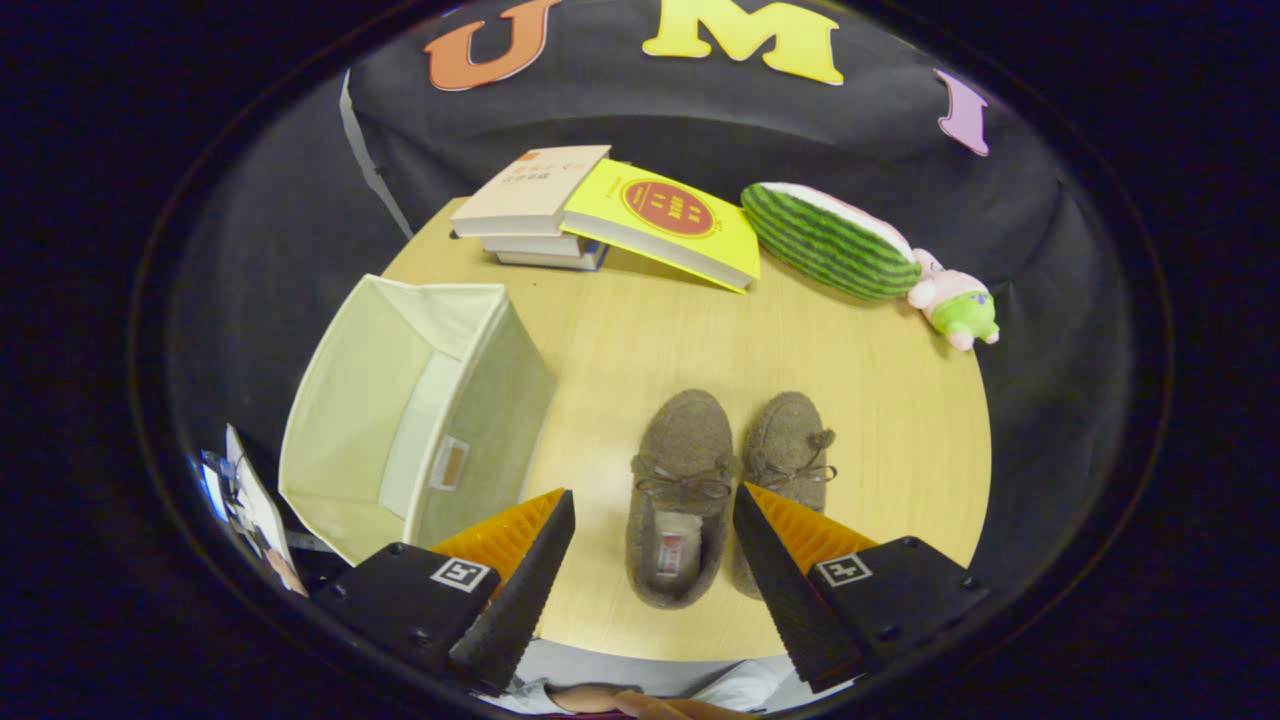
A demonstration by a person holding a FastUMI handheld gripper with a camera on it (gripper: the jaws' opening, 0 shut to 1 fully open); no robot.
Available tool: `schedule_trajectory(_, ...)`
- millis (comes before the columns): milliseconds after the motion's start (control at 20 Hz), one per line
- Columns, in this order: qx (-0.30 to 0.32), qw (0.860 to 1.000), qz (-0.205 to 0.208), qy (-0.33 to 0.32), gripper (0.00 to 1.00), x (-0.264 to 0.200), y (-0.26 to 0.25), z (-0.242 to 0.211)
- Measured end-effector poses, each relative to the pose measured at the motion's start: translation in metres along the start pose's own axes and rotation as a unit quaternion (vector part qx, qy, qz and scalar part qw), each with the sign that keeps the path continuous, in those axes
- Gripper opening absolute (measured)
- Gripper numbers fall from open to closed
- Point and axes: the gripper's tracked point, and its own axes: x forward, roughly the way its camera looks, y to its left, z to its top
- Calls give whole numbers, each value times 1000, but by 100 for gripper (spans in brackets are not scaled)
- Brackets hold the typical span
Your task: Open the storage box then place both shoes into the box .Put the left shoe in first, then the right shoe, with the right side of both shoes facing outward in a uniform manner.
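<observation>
Felt: both shoes are brown, soft, light, likely to fold if pinched.
Hand-held gripper (652, 545): released, fingers spread wide above the left shoe (682, 497), holding nothing.
Right shoe (790, 460): touching its mate.
Hold: heel rim, probably firmest.
Box (400, 420): fabric, open, left of the shoes on the surface (880, 400).
</observation>
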Motion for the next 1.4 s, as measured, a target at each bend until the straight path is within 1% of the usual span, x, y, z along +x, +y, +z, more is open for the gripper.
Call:
schedule_trajectory(150, 11, 1000, 2, 29, 100, 20, -13, -17)
schedule_trajectory(250, 20, 999, -6, 50, 100, 35, -23, -28)
schedule_trajectory(350, 27, 996, -6, 84, 100, 48, -28, -44)
schedule_trajectory(450, 24, 995, -5, 98, 99, 61, -32, -51)
schedule_trajectory(550, 23, 993, 4, 114, 92, 70, -30, -61)
schedule_trajectory(600, 20, 992, 9, 128, 84, 75, -30, -69)
schedule_trajectory(700, 12, 990, -9, 137, 77, 86, -39, -77)
schedule_trajectory(750, 7, 991, -10, 134, 75, 90, -41, -76)
schedule_trajectory(850, 7, 991, -11, 130, 53, 101, -42, -77)
schedule_trajectory(950, 23, 992, -39, 114, 32, 110, -55, -73)
schedule_trajectory(1000, 42, 992, -47, 106, 7, 109, -58, -70)
schedule_trajectory(1100, 76, 990, -46, 113, 6, 103, -54, -74)
schedule_trajectory(1300, 135, 984, 10, 117, 6, 74, -28, -64)
schedule_trajectory(1400, 155, 982, 9, 108, 6, 52, -25, -54)
